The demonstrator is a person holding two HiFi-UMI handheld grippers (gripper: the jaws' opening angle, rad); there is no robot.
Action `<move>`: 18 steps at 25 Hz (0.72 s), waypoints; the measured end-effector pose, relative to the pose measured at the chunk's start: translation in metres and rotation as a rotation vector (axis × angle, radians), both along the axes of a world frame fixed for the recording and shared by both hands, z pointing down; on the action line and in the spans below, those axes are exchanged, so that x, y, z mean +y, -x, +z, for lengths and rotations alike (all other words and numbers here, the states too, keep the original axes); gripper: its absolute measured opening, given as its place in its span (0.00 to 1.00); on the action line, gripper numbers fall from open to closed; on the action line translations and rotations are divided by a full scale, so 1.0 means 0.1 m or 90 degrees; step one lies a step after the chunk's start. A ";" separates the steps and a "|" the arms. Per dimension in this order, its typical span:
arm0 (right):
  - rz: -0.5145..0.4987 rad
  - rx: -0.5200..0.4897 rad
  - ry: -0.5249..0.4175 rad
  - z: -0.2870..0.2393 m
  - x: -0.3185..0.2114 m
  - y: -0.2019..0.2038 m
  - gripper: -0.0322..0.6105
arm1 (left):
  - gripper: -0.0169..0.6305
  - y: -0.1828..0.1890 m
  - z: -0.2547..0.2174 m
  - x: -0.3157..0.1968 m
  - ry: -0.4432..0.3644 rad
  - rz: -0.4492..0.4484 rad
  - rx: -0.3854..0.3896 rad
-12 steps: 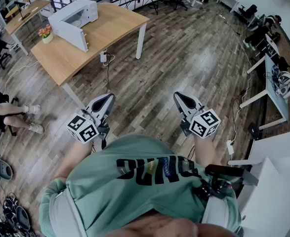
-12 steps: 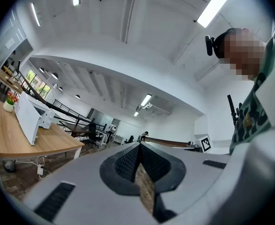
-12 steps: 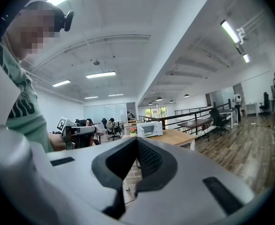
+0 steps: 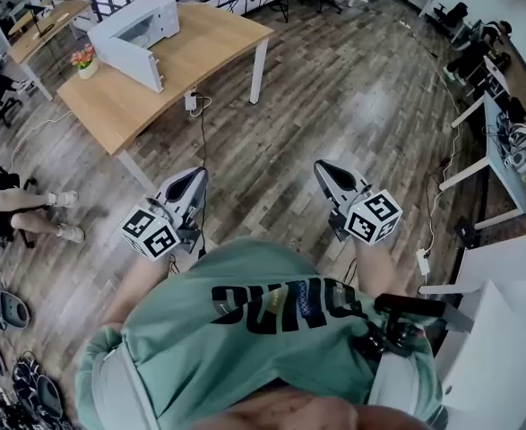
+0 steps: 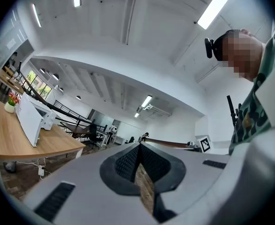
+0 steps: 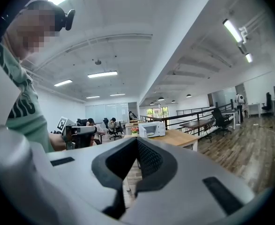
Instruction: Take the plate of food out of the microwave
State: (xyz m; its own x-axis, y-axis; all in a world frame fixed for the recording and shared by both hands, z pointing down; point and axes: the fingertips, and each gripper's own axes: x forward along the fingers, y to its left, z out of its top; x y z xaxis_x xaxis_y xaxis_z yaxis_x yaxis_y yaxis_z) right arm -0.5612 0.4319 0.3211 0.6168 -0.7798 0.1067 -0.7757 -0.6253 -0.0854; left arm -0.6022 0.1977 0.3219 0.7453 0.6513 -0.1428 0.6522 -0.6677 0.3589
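A white microwave (image 4: 135,27) stands on a wooden table (image 4: 200,56) several steps ahead on the left; no plate shows in any view. I hold both grippers at waist height over the plank floor, far from the table. The left gripper (image 4: 194,179) is shut and empty, as is the right gripper (image 4: 323,168). In the left gripper view the shut left gripper (image 5: 139,147) points up across the room, with the microwave (image 5: 33,120) at the left. The right gripper (image 6: 136,143) aims roughly at the microwave (image 6: 152,129), with its door side towards me.
A small flower pot (image 4: 83,62) sits beside the microwave. A seated person's legs (image 4: 30,213) and shoes are at the far left. White desks (image 4: 500,164) with gear line the right side. A white table (image 4: 504,348) stands close at my right.
Almost nothing: the view has shifted slightly and both grippers stay shut in front of my body.
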 end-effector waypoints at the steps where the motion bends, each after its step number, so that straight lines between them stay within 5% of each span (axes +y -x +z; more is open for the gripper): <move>1: 0.000 0.000 0.000 0.00 -0.03 -0.01 0.06 | 0.03 0.00 0.00 -0.03 0.000 -0.001 0.001; 8: 0.010 -0.020 -0.051 -0.05 -0.24 -0.10 0.06 | 0.03 -0.01 0.01 -0.33 -0.002 -0.002 0.003; 18: 0.026 -0.007 -0.047 -0.15 -0.86 -0.06 0.06 | 0.03 0.01 0.06 -1.05 0.010 0.007 0.004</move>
State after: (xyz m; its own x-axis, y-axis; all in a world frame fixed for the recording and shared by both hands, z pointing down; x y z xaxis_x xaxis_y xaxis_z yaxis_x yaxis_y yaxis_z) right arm -0.5555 0.3455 0.3061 0.6478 -0.7597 0.0568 -0.7482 -0.6484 -0.1405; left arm -0.6030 0.0925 0.3283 0.7368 0.6575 -0.1576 0.6622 -0.6545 0.3650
